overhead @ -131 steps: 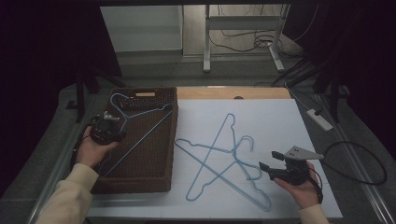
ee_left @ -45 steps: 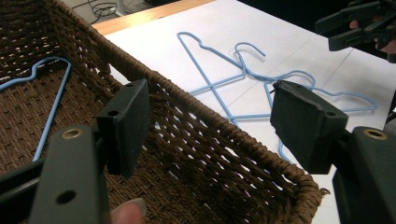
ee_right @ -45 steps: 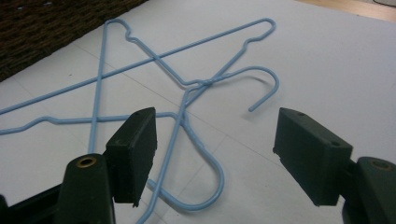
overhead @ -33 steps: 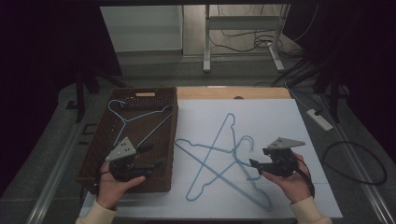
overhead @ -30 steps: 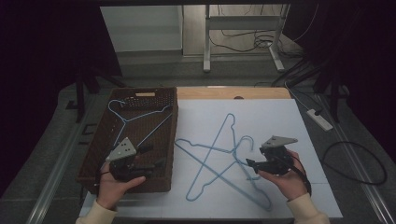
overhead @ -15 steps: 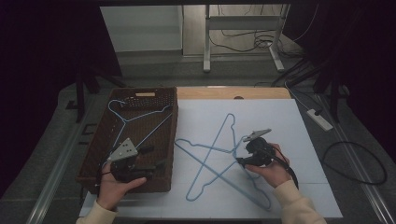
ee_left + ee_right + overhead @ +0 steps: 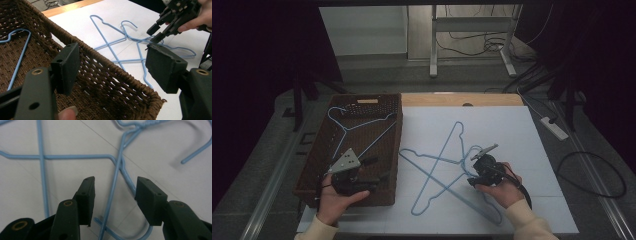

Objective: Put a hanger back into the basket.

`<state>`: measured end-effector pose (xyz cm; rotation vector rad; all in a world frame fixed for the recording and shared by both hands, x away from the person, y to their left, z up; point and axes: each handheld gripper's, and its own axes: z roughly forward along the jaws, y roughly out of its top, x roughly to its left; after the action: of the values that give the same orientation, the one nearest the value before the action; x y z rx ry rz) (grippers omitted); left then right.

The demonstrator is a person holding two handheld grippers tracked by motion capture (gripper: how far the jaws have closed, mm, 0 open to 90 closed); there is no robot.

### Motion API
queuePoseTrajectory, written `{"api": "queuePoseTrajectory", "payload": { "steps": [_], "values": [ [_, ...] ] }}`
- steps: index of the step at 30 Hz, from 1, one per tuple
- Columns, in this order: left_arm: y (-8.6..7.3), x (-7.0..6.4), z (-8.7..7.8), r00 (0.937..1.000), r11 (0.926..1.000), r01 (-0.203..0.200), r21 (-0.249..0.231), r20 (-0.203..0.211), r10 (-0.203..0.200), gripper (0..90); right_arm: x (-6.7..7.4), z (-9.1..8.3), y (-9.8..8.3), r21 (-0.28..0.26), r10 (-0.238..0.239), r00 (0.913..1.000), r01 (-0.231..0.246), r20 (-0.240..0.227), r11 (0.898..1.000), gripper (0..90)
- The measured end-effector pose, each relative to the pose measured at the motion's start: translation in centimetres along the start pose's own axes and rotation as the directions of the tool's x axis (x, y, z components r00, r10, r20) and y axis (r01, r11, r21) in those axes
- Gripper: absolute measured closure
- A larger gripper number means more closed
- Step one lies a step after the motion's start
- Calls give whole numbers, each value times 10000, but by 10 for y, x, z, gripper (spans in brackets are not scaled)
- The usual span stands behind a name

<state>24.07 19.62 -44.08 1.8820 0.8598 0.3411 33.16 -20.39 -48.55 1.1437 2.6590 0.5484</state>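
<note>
Right gripper (image 7: pixel 113 192) jaws closing w/ nothing pinched yet, straddling thin blue wire hanger (image 7: pixel 117 173): light, stiff but springy, slick, so prob best gripped near twisted neck just ahead.

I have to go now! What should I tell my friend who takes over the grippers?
Left gripper: open, holding nothing, over the near end of the brown basket.
Right gripper: jaws just been closing, not yet pressing, with blue hanger wire between them.
Things: one blue hanger lies in the basket; two crossed hangers lie on the white sheet.
Done: one hanger in.
Left: probably grip, lift and put both remaining hangers in the basket.
</note>
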Motion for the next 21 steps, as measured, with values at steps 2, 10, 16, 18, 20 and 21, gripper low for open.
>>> {"api": "queuePoseTrajectory", "payload": {
  "steps": [2,10,16,18,20,21],
  "values": [
    [0,0,0,10000,10000,0,-1,5,0,286,-1,4,-1,163,178,9998,-179,26,9997,529],
    [-1,1,0,10000,10000,11,16,-6,-11,286,5,13,1,590,234,9996,-243,152,9980,641],
    [-1,0,2,10000,10000,7,64,2,-7,286,6,14,3,697,534,9984,-547,194,9961,808],
    [-1,0,2,10000,10000,2,70,6,-3,286,6,14,4,709,634,9977,-651,259,9954,845],
    [-1,0,2,10000,10000,1,55,7,-1,286,7,14,4,701,731,9967,-754,357,9947,852],
    [-1,0,2,10000,10000,3,45,2,-3,286,7,14,4,699,694,9967,-721,410,9949,854]
  ]
}}
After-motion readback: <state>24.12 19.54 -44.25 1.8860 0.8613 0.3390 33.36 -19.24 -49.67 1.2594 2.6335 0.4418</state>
